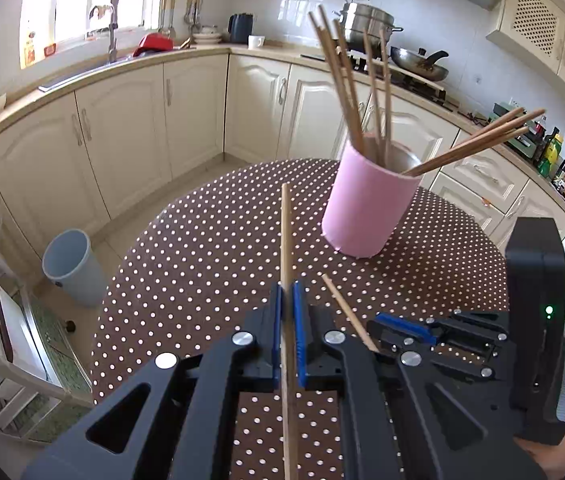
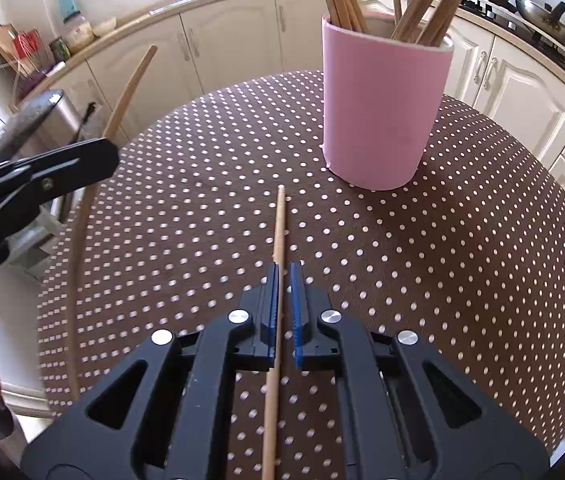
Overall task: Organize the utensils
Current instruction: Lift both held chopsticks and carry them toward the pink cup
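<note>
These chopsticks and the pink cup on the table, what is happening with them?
A person is tidying chopsticks with two handheld tools. The left claw is shut on one chopstick, and the right claw is shut on another chopstick. Both are held above the dotted tablecloth, pointing roughly toward the pink cup. The cup stands upright on the table and already holds a bundle of chopsticks. The two held ones are not yet in the cup.

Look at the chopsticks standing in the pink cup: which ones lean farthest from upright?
The three chopsticks pointing right toward the bottles. They tilt low over the pink cup rim, while the other chopsticks stand steeply near its left and back.
</note>
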The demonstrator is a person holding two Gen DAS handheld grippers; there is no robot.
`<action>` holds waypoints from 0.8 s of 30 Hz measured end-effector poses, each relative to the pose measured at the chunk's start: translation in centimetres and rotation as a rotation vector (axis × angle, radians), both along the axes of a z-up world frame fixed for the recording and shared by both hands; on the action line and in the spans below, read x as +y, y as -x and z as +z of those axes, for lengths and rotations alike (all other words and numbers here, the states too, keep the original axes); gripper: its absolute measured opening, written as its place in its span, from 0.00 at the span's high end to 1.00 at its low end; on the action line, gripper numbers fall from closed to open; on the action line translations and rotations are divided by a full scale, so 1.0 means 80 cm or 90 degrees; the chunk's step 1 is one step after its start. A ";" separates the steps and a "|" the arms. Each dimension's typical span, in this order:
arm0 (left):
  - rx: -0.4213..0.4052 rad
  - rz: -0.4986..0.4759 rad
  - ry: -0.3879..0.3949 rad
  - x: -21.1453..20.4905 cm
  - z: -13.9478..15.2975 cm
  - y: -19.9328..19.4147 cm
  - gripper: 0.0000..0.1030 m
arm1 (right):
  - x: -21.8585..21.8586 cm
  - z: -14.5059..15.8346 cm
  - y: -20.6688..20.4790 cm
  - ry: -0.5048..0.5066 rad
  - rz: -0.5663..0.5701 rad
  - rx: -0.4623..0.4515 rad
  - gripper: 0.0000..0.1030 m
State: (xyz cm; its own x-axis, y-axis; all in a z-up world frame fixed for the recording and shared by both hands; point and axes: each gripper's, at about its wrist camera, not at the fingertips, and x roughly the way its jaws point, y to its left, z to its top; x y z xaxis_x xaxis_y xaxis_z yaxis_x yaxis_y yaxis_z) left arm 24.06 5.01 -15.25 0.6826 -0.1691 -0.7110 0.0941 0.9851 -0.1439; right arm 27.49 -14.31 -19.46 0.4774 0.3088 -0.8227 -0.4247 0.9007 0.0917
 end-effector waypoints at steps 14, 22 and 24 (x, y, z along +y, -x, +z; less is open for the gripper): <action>0.027 -0.005 0.003 0.004 -0.024 -0.017 0.94 | 0.055 -0.017 -0.021 0.061 0.022 -0.001 0.92; 0.017 -0.019 -0.004 -0.015 -0.011 -0.009 0.94 | 0.022 -0.008 -0.008 0.013 0.016 -0.011 0.94; 0.009 -0.024 -0.001 -0.020 -0.004 -0.004 0.94 | 0.013 0.008 -0.001 -0.015 0.012 -0.026 0.94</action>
